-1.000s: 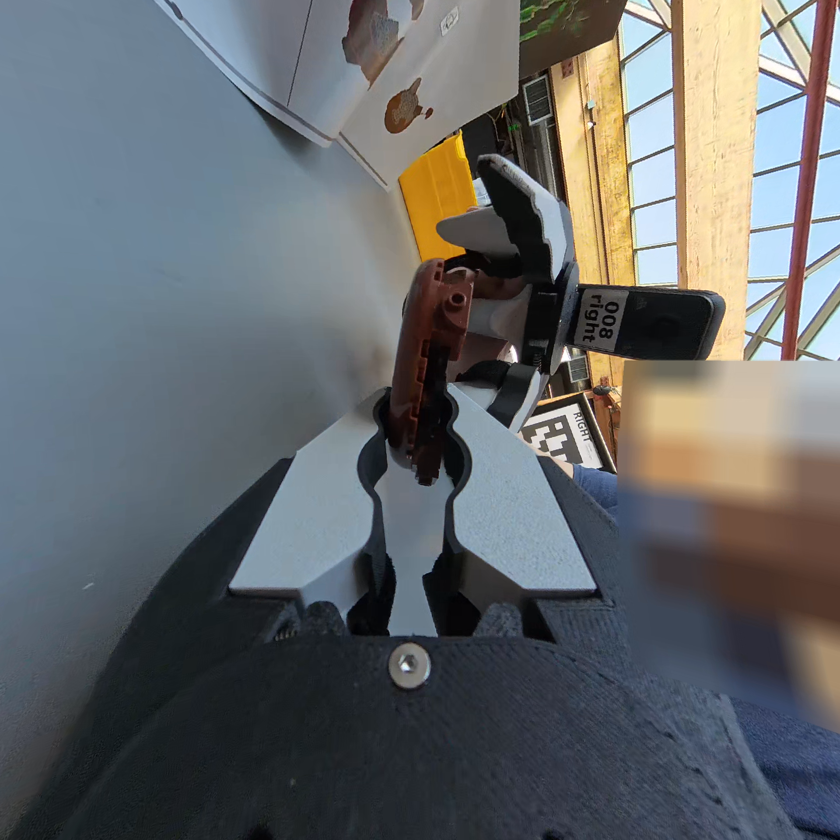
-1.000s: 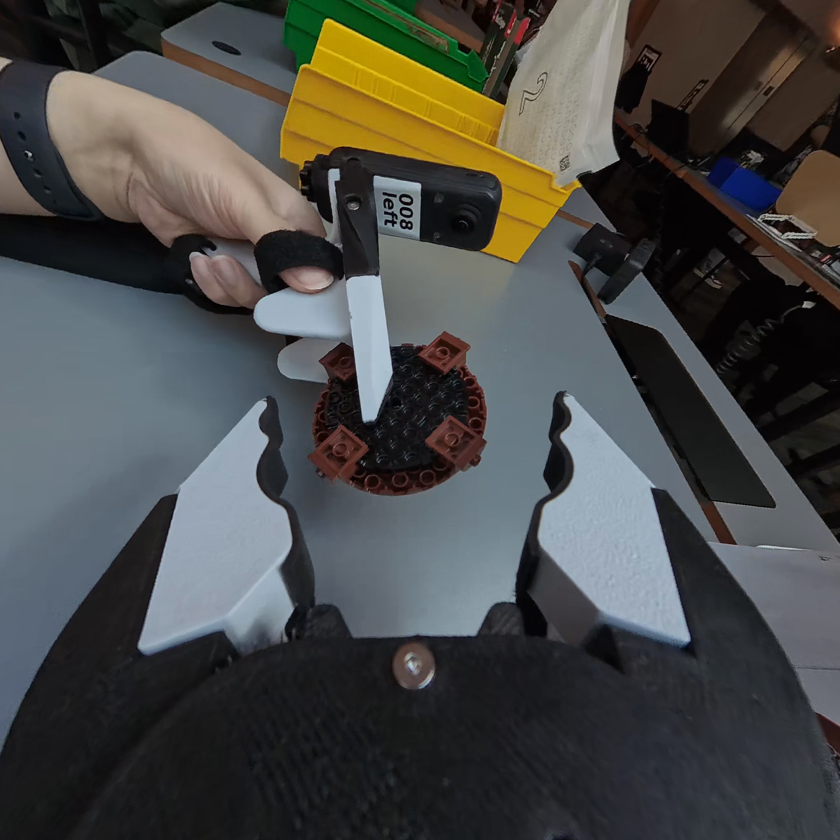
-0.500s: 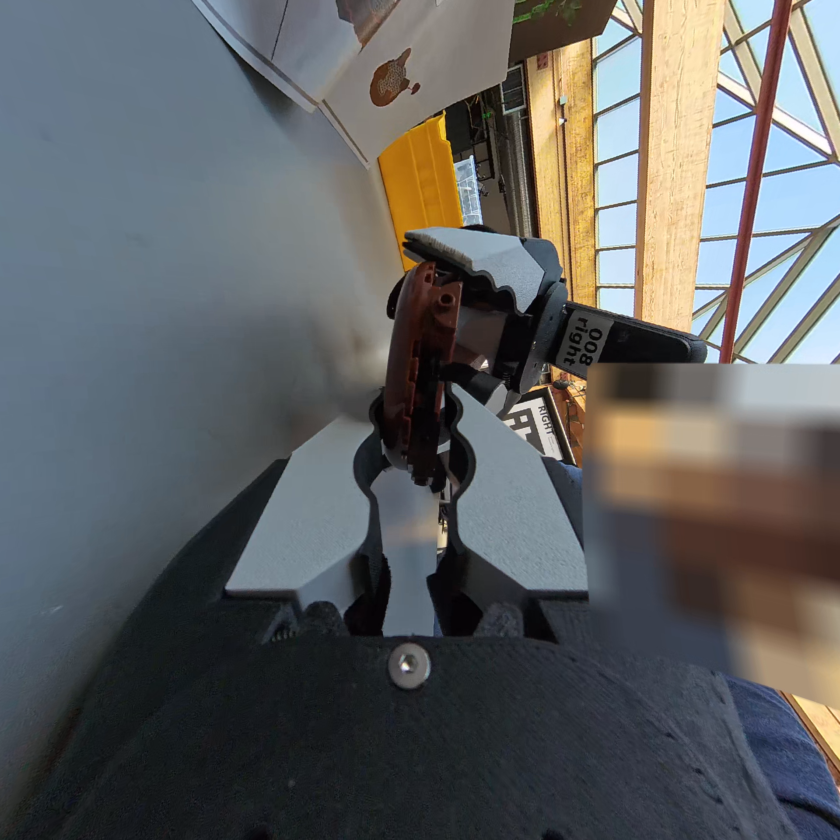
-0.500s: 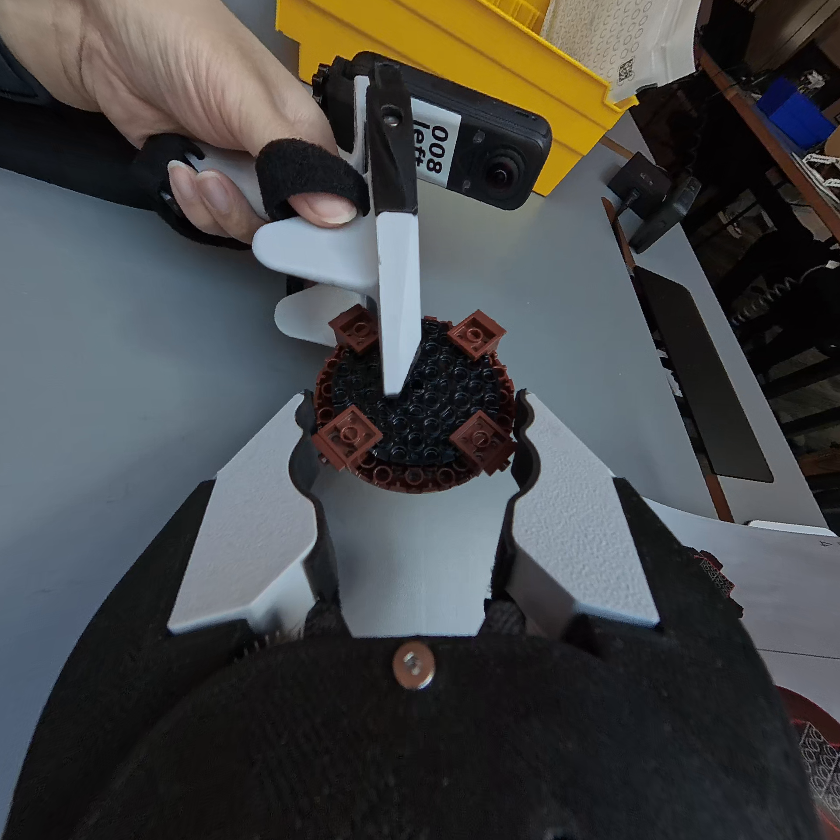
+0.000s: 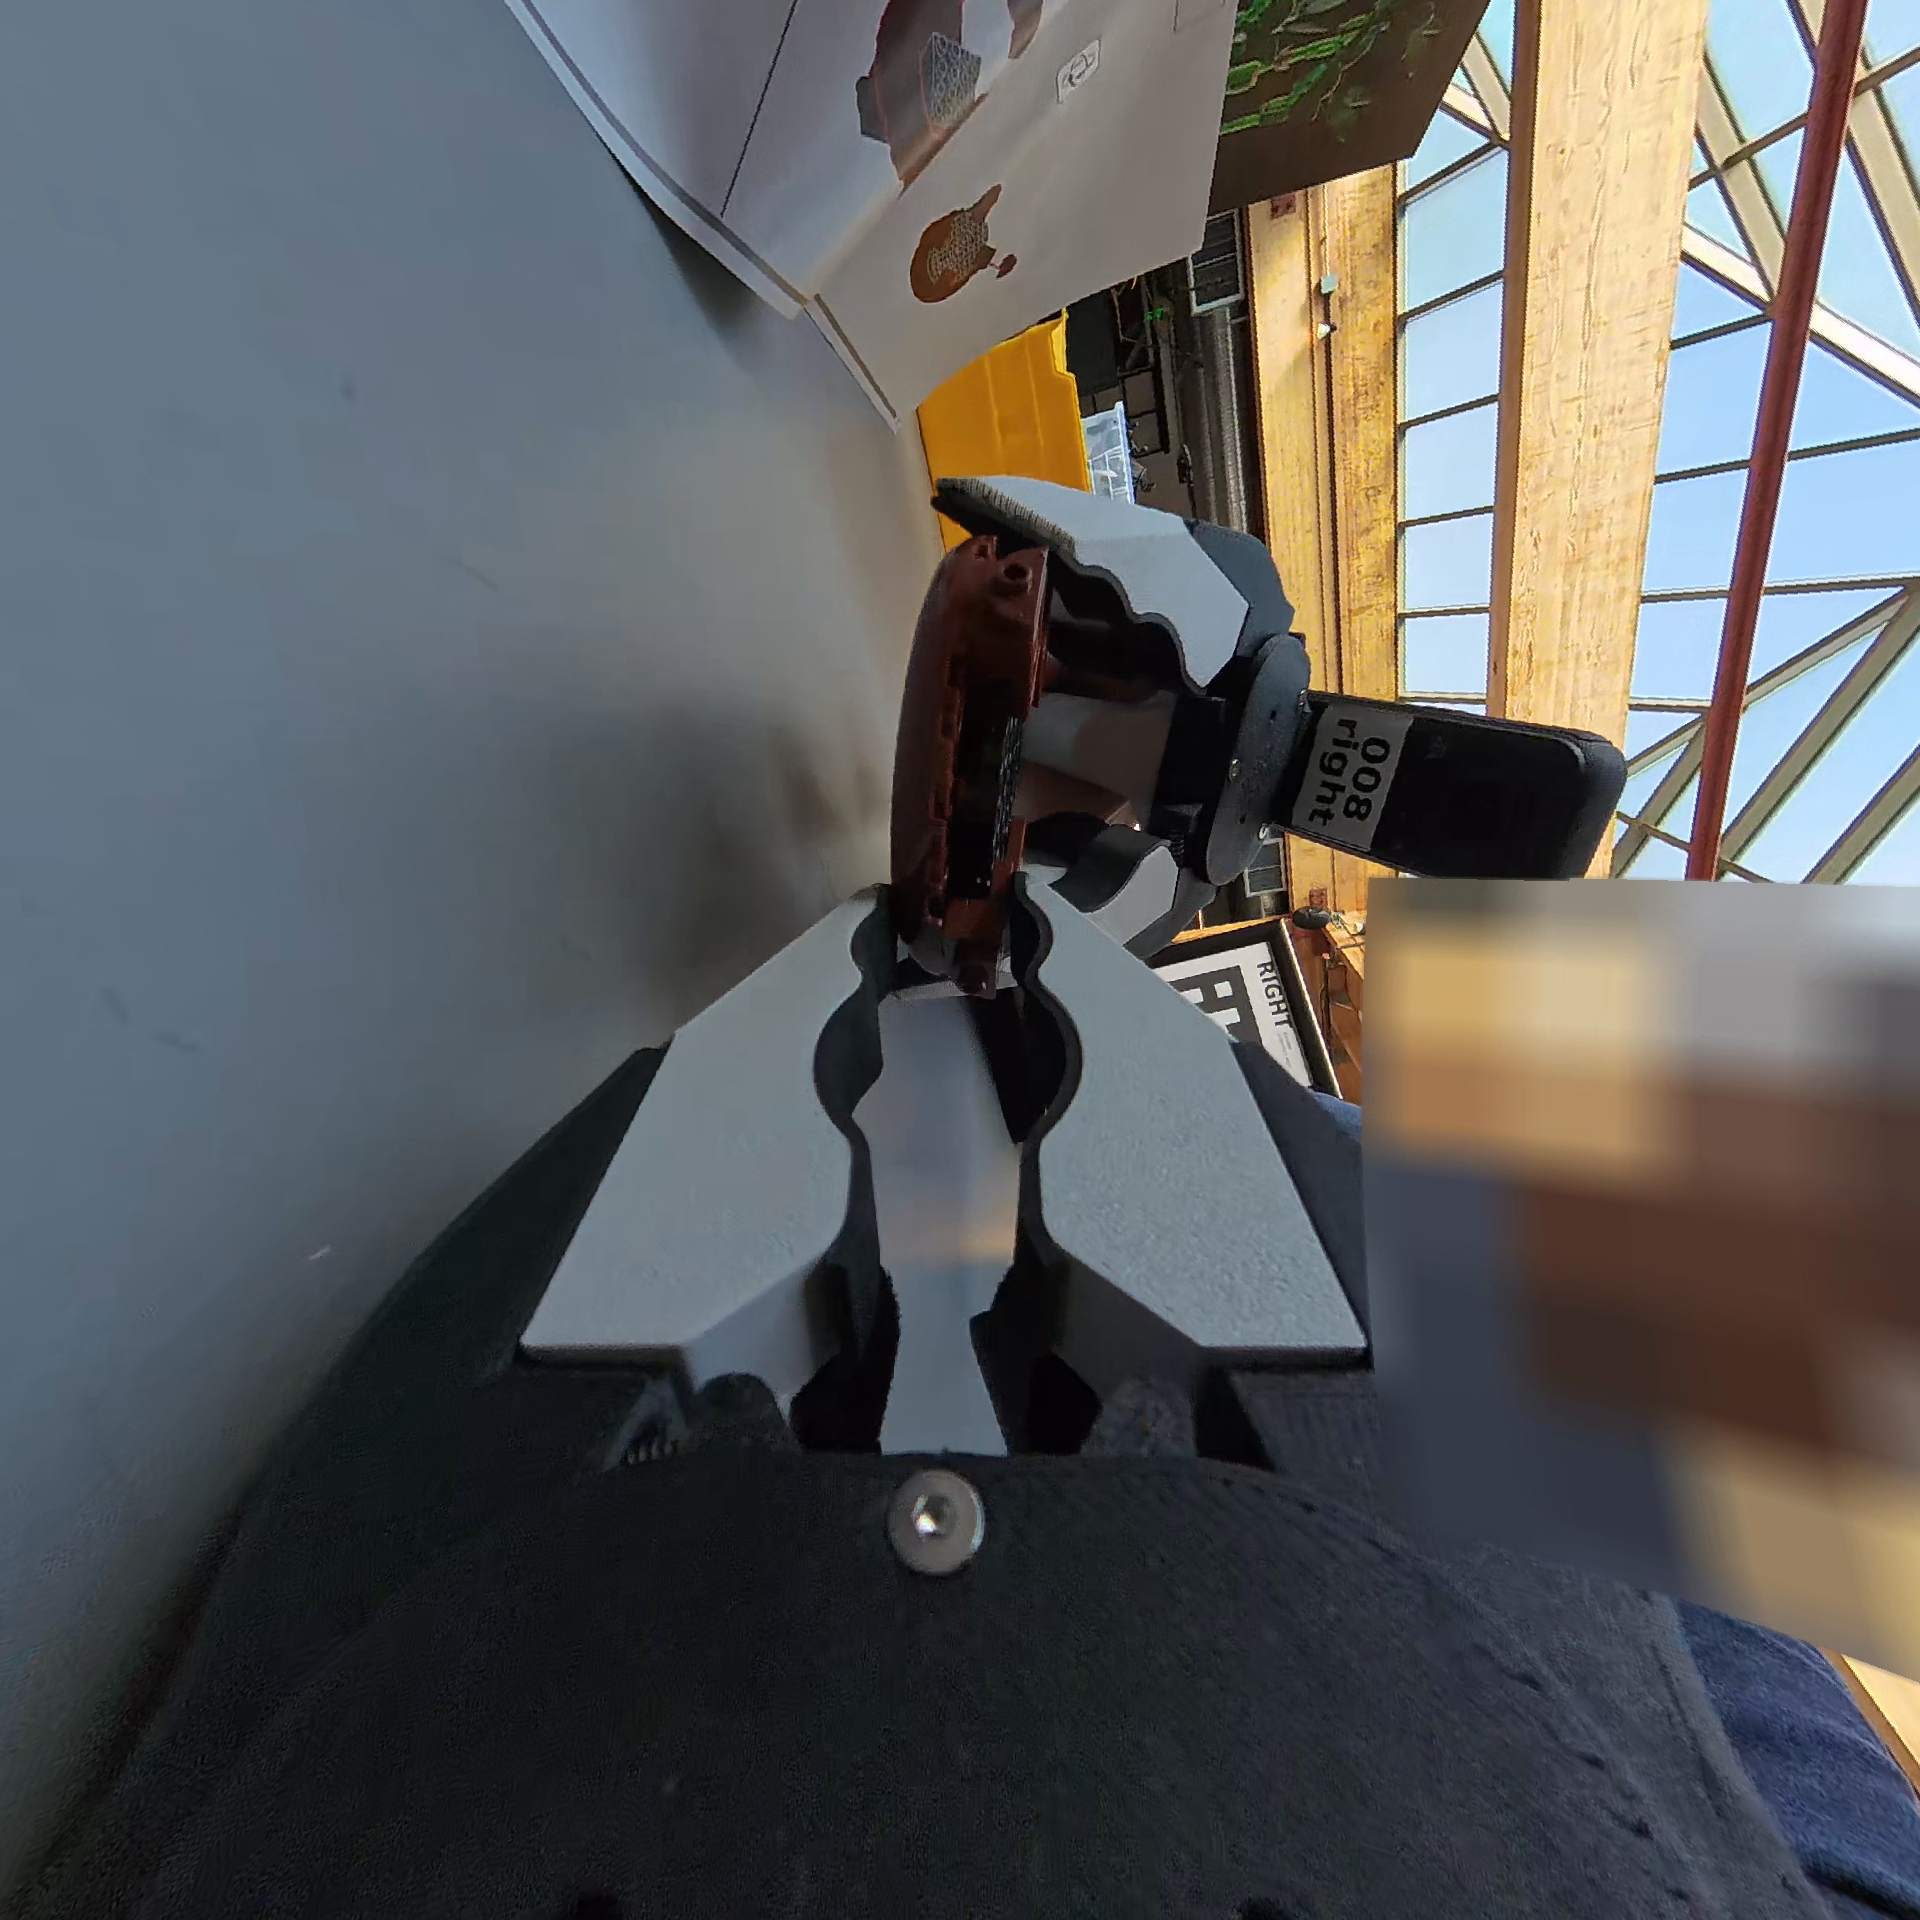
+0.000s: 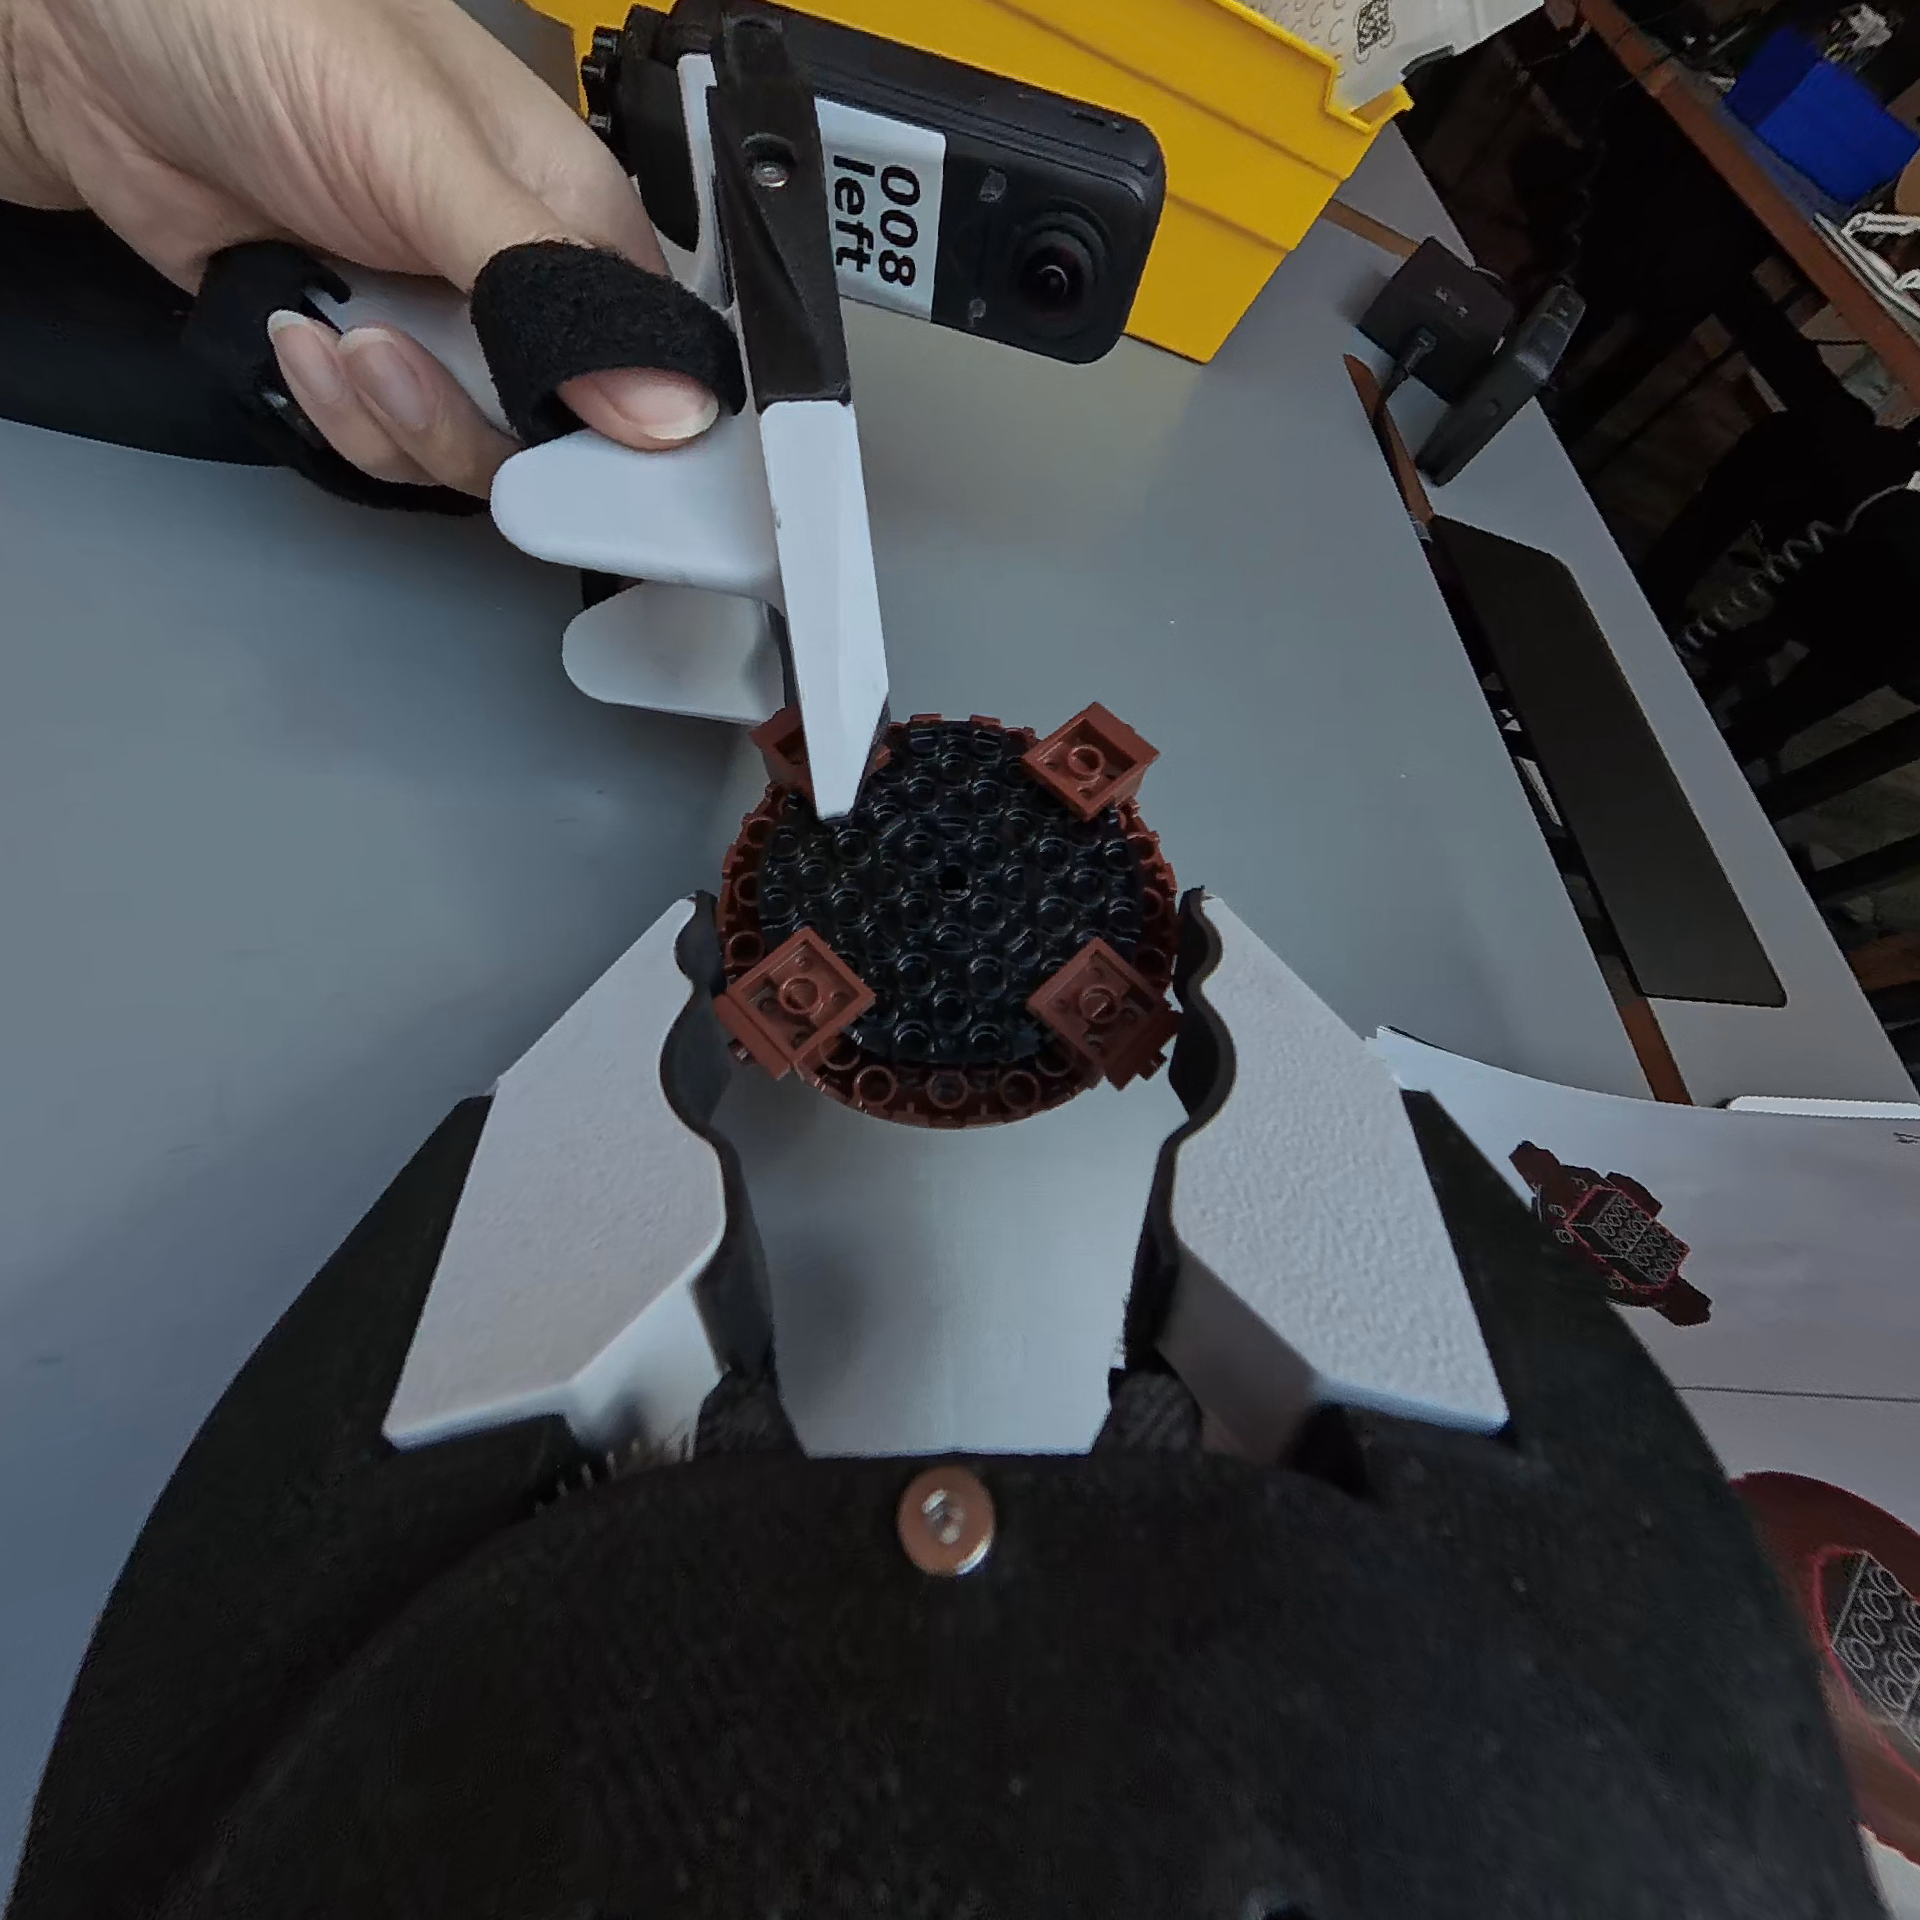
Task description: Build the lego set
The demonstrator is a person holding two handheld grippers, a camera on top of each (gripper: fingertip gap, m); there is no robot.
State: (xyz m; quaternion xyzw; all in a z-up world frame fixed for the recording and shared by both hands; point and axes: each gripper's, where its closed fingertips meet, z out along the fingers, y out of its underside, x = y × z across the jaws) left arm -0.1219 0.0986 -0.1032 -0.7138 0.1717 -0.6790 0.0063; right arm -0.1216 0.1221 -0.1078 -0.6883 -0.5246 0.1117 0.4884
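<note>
Left gripper (image 5: 951, 935) fingers (image 5: 727, 1122) pinch the round lego disc (image 5: 951, 748) — edge-on.

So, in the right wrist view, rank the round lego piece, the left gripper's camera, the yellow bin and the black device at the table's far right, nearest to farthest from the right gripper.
1. Round lego piece: between the right gripper jaws, centre.
2. Left gripper's camera: above the piece, beyond it.
3. Yellow bin: behind that camera, at the top.
4. Black device: far right table edge; too close to the bin to rank surely.

Round brown-and-black lego disc (image 6: 951, 925), four brown corner bricks, apparently held on edge.
</note>
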